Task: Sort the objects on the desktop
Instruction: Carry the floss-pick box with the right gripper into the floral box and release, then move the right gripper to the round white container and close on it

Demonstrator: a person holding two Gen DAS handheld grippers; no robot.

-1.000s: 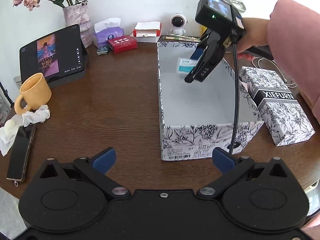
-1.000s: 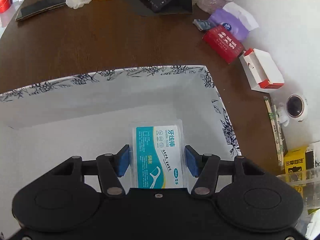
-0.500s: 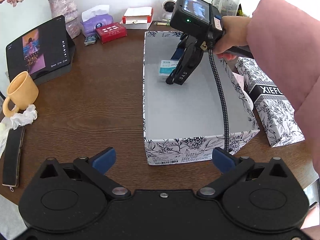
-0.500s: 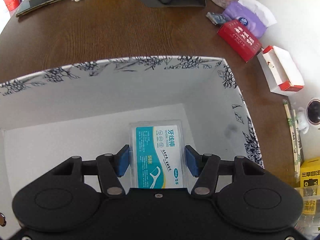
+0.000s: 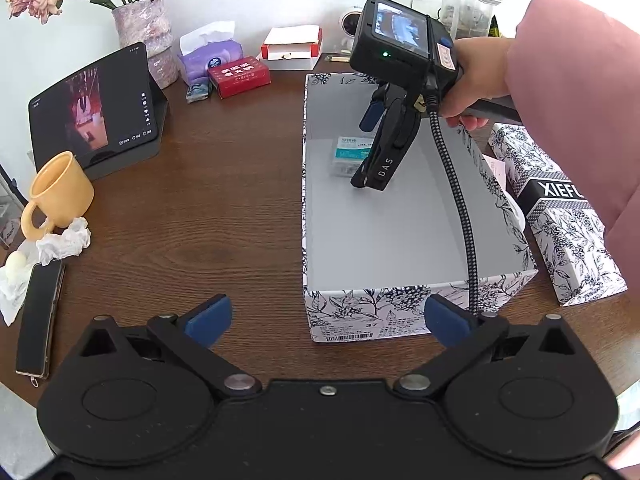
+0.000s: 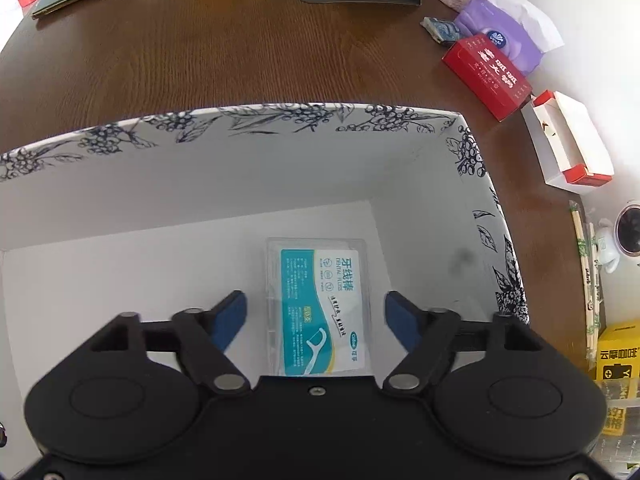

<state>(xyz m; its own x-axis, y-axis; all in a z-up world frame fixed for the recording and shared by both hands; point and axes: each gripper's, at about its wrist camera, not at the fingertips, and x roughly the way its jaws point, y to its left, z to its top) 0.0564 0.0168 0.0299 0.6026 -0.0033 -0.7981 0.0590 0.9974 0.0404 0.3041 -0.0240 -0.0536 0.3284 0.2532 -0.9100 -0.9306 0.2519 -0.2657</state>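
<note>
The right claw (image 6: 316,316) reaches down into the open white cardboard box with a black floral print (image 6: 256,120), its blue-padded fingers (image 6: 230,316) spread wide. Between them, touching neither pad, lies the clear plastic dental floss pick case with a teal and white label (image 6: 320,304). It rests flat on the white box floor, near the far corner of the box. In the left wrist view the same case (image 5: 350,156) shows beside the lowered black right claw (image 5: 370,176), which a hand in a pink sleeve (image 5: 476,80) holds by the handle.

The left claw (image 5: 326,316) hovers above the dark brown wooden tabletop (image 5: 208,216), just in front of the box's near end wall (image 5: 384,312); it is fully open and holds nothing.

On the tabletop to the left stand a yellow ceramic mug (image 5: 58,192), crumpled white tissue (image 5: 64,240), a black smartphone (image 5: 40,320) and a propped black tablet (image 5: 94,108). Farther back sit a purple tissue pack (image 5: 212,60) and a red rectangular box (image 5: 240,76). The floral box lid (image 5: 560,216) lies to the right of the box.
</note>
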